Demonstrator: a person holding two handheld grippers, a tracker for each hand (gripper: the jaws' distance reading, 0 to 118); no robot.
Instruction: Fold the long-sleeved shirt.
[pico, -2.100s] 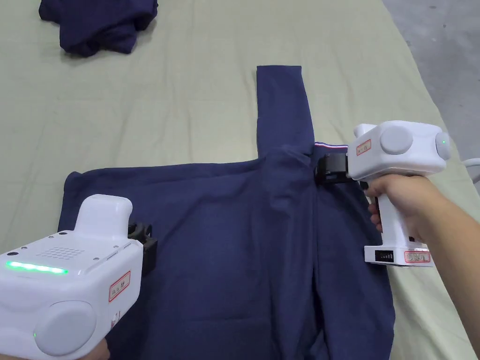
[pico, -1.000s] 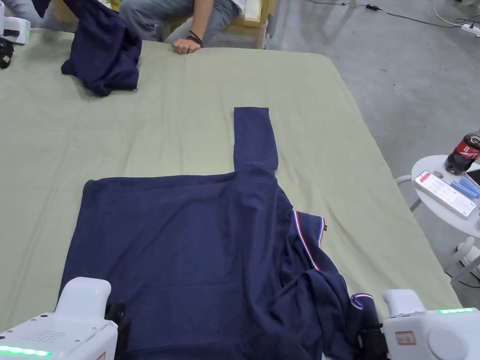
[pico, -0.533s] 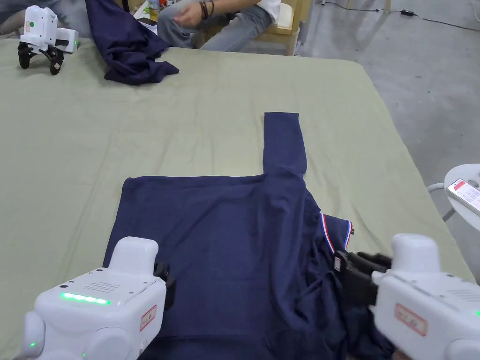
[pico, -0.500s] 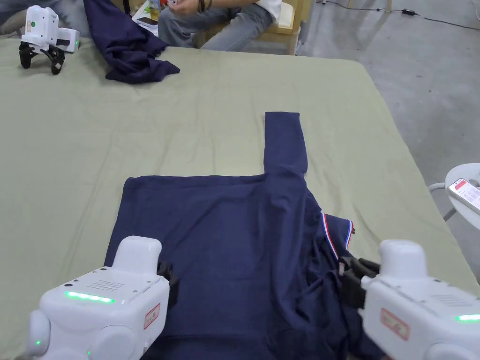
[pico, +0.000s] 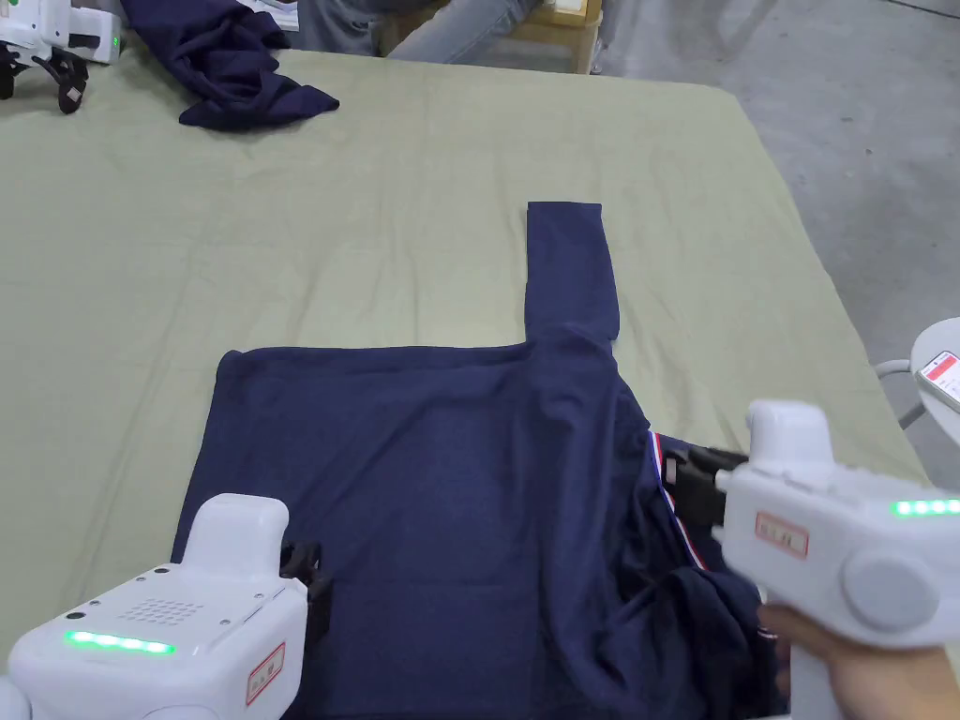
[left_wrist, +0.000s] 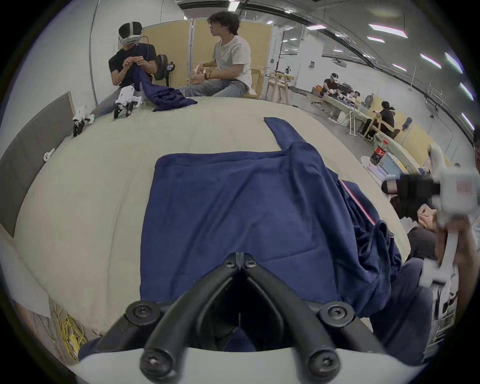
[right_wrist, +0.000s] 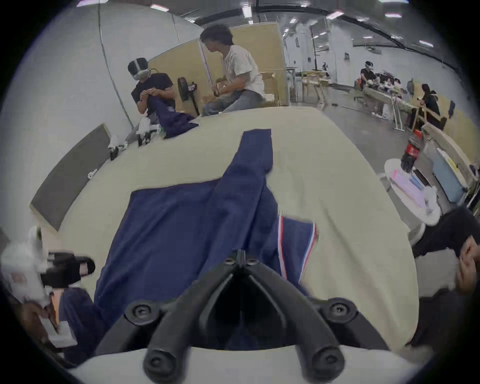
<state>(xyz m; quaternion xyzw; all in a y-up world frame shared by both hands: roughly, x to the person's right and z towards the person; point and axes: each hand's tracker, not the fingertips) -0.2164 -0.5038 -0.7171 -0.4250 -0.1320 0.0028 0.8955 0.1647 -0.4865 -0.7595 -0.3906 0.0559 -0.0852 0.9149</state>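
Note:
A navy long-sleeved shirt (pico: 422, 469) lies spread on the green-covered table (pico: 375, 234). One sleeve (pico: 565, 267) points straight away from me. On its right side the cloth is bunched, with a red, white and blue striped band (pico: 667, 492) showing. My left gripper (pico: 302, 577) hovers over the shirt's near left part; in the left gripper view its jaws (left_wrist: 242, 262) are shut with no cloth between them. My right gripper (pico: 677, 472) hangs by the striped band (right_wrist: 281, 249), and the right gripper view shows its jaws (right_wrist: 242, 257) shut too, holding nothing.
Another navy garment (pico: 234, 70) and a spare gripper (pico: 56, 42) lie at the table's far left, where people sit (left_wrist: 226, 65). A small white round table (pico: 937, 375) stands off the right edge. Bare green cloth stretches beyond and left of the shirt.
The right gripper has gone from the shirt's near right corner up and forward to the striped band. The right side of the shirt stays bunched. The left gripper has hardly moved.

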